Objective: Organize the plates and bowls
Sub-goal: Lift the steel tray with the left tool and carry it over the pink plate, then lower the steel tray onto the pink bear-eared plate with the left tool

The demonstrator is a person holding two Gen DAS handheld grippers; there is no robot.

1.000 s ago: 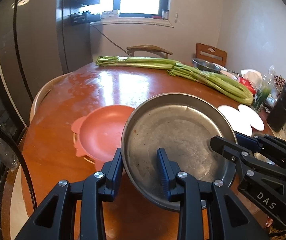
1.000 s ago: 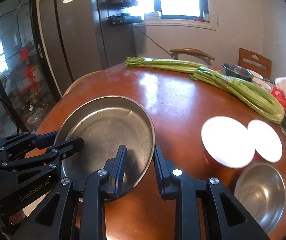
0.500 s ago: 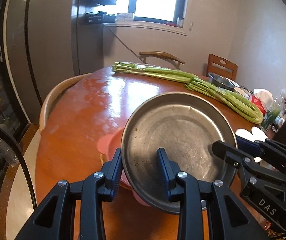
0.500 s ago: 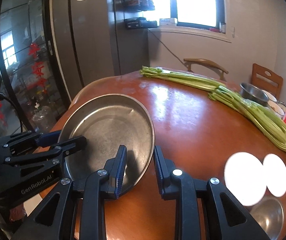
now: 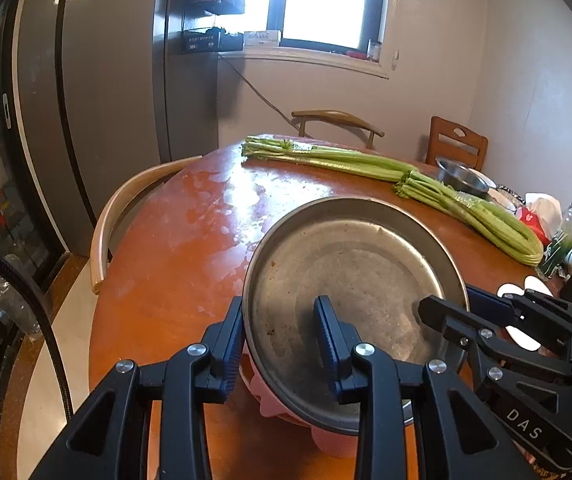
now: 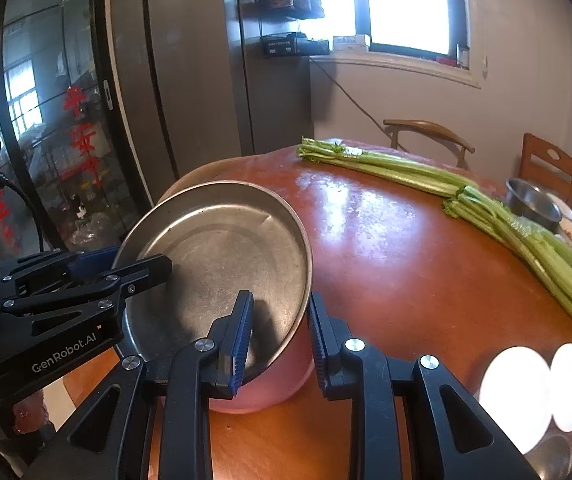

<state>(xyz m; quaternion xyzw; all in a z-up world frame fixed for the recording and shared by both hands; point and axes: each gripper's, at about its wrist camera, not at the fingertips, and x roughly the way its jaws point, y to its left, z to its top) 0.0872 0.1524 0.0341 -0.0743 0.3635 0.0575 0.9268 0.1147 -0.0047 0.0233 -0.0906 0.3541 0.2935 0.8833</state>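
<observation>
The left gripper (image 5: 280, 344) and the right gripper (image 6: 280, 340) each were clamped on the rim of the steel pan (image 5: 349, 300), held above the pink bowl (image 6: 270, 388) on the counter (image 6: 385, 240). An uneven release could tip the pan off the bowl.

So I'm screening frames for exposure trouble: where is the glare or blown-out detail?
Left wrist view: the window is blown out, and sheen streaks the table. Right wrist view: the window is clipped too, the two white plates are washed to blank white, and glare lies on the table.
</observation>
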